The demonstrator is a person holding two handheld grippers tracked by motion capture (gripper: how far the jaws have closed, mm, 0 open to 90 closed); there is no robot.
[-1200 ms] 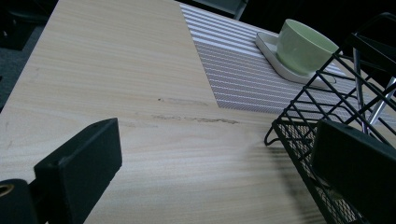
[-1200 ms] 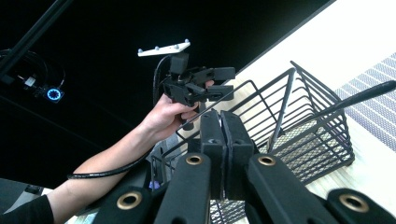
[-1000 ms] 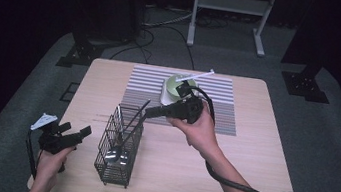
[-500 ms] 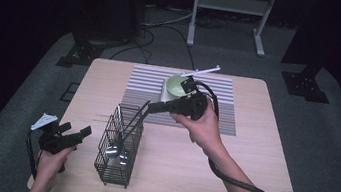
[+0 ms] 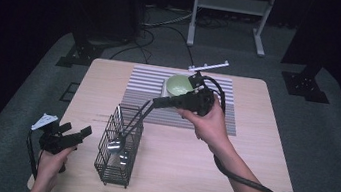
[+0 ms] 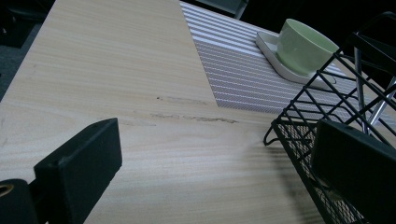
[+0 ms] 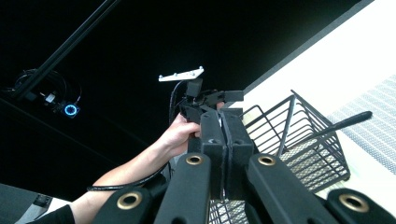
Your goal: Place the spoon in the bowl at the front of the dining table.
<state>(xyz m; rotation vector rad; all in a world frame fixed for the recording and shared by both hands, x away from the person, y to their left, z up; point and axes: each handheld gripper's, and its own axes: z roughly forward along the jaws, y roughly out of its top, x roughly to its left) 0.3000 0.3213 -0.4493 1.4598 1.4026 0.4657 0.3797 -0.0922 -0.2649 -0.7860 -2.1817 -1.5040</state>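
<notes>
A black wire basket (image 5: 118,147) stands on the table's near left part and holds metal utensils (image 5: 114,144). One black-handled utensil (image 5: 134,120) leans out toward the upper right. My right gripper (image 5: 156,102) hovers at that handle's top end. In the right gripper view the right gripper (image 7: 222,122) is shut, nothing shows between its jaws, and the black handle (image 7: 346,122) stands apart to the right. My left gripper (image 5: 77,132) rests open near the table's left front edge, with the basket (image 6: 308,130) beside its right jaw.
A green cup (image 5: 179,84) sits on a white square saucer (image 6: 273,58) on the striped mat (image 5: 149,90) behind the basket. The bare table (image 5: 261,154) stretches to the right. Dark stands and cables lie on the floor beyond.
My right gripper has risen a little and drawn back from the basket. The left gripper and the basket have stayed put.
</notes>
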